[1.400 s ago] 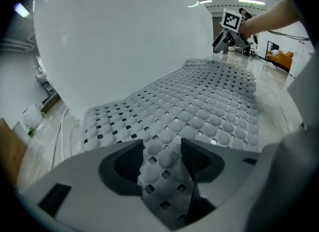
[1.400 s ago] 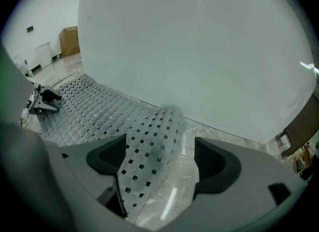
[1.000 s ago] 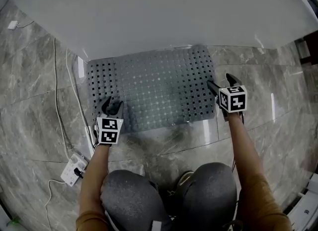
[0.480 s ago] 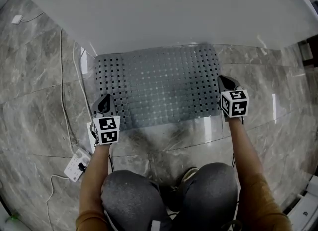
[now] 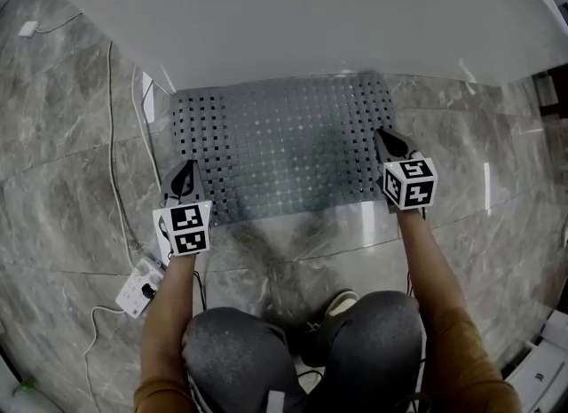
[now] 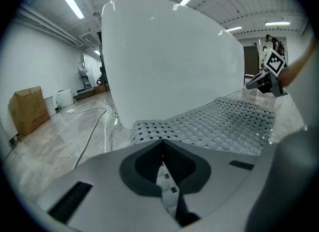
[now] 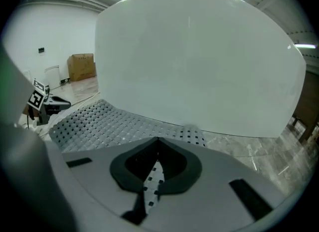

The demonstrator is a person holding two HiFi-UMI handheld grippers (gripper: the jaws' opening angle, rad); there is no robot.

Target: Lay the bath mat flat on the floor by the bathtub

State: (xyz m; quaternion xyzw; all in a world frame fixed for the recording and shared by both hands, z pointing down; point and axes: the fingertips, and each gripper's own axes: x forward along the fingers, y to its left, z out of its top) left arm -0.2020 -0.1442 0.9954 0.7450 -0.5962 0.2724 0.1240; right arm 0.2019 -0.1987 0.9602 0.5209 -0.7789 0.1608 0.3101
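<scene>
A grey bath mat (image 5: pixel 284 145) with square holes lies on the marble floor against the white bathtub (image 5: pixel 293 11). My left gripper (image 5: pixel 184 176) is at the mat's left edge, with its jaws shut on that edge. My right gripper (image 5: pixel 388 142) is at the mat's right edge, shut on the edge there. In the left gripper view the closed jaws (image 6: pixel 162 143) pinch a strip of mat, and the mat (image 6: pixel 219 123) spreads to the right below the tub (image 6: pixel 164 61). In the right gripper view the gripper (image 7: pixel 158 140) pinches a strip too, and the mat (image 7: pixel 99 121) runs to the left.
A white power strip (image 5: pixel 139 289) lies on the floor left of my knees, and its cable (image 5: pixel 111 136) runs up along the mat's left side. A small white plug (image 5: pixel 29 29) sits far left. A cardboard box (image 6: pixel 27 109) stands by the far wall.
Both grippers stood open at the mat's side edges a second ago; now both are shut on those edges. The left gripper has shifted slightly outward to the mat's left edge.
</scene>
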